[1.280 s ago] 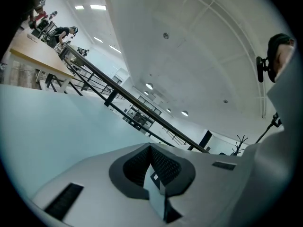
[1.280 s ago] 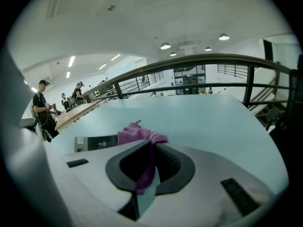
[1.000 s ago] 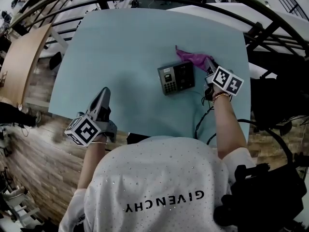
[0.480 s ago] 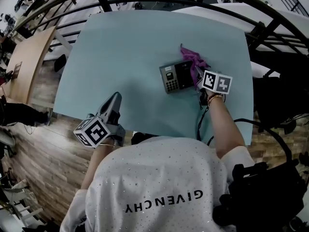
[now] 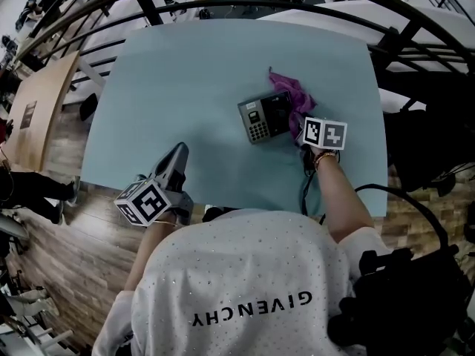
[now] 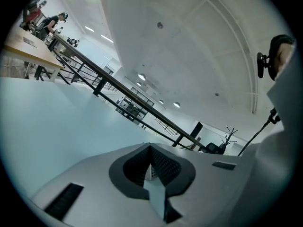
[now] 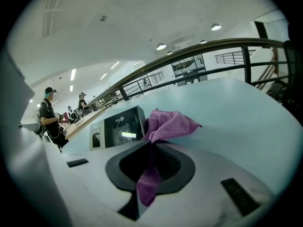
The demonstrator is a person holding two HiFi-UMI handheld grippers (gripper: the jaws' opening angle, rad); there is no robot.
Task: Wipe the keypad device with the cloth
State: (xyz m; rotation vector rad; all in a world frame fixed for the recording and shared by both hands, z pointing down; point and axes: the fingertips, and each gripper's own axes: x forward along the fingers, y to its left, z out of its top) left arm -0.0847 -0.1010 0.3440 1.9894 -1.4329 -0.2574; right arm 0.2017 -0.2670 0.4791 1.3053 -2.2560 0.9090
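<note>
The keypad device (image 5: 262,119) lies on the pale blue table (image 5: 193,80), right of centre; its dark screen and grey face (image 7: 119,130) fill the left middle of the right gripper view. A purple cloth (image 5: 288,95) lies bunched against the device's right side and partly over it. My right gripper (image 5: 300,128) is shut on the cloth (image 7: 166,125), whose tail hangs back between the jaws. My left gripper (image 5: 178,156) rests near the table's front left edge, jaws shut with nothing in them (image 6: 150,161), pointing away from the device.
A black cable (image 5: 306,188) runs off the table's front edge by my right forearm. Dark curved railings (image 5: 223,2) ring the table's far side. Wooden floor (image 5: 52,251) lies to the left, and people stand far off (image 7: 49,115).
My right gripper has dragged the cloth leftward from the device's far right corner onto its right side. The left gripper has shifted slightly right and forward.
</note>
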